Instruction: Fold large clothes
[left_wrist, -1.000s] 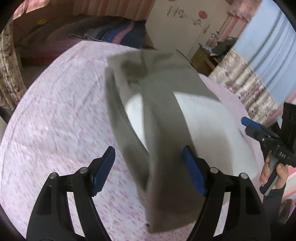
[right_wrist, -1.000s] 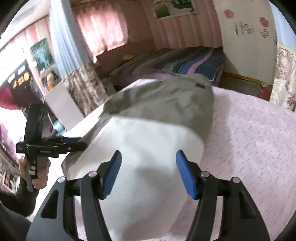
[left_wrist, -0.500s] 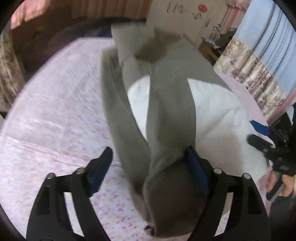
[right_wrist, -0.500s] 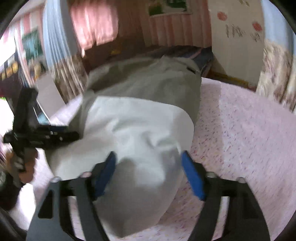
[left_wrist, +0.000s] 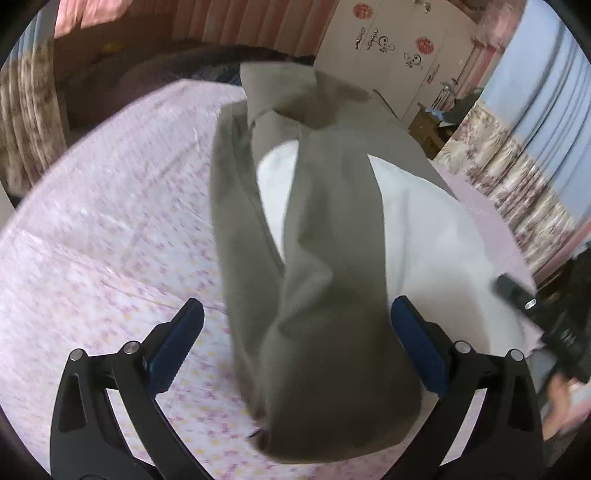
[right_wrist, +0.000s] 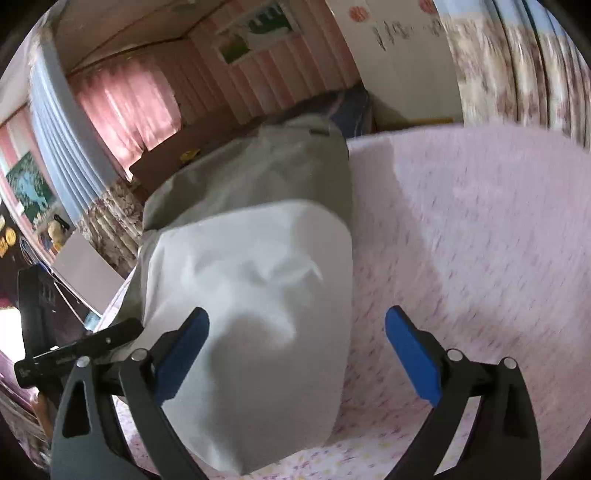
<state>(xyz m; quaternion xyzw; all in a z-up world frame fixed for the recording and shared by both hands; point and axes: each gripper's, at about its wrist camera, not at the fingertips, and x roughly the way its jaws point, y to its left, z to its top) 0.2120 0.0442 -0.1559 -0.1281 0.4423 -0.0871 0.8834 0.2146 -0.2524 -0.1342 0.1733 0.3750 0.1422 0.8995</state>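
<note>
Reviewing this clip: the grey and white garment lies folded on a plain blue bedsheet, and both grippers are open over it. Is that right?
Not quite. The grey and white garment lies on a pink floral-print bedsheet, not a plain blue one; the left wrist view shows it. The left gripper and right gripper are open, jaws just widened, pads not pressing the cloth.

Pink floral bedsheet (left_wrist: 92, 229) underneath; pink curtains (right_wrist: 125, 107) on the window, blue drapes (left_wrist: 546, 110) with floral lower panels, white wardrobe (left_wrist: 391, 55) with red stickers, wooden nightstand (left_wrist: 424, 129) beside it.
</note>
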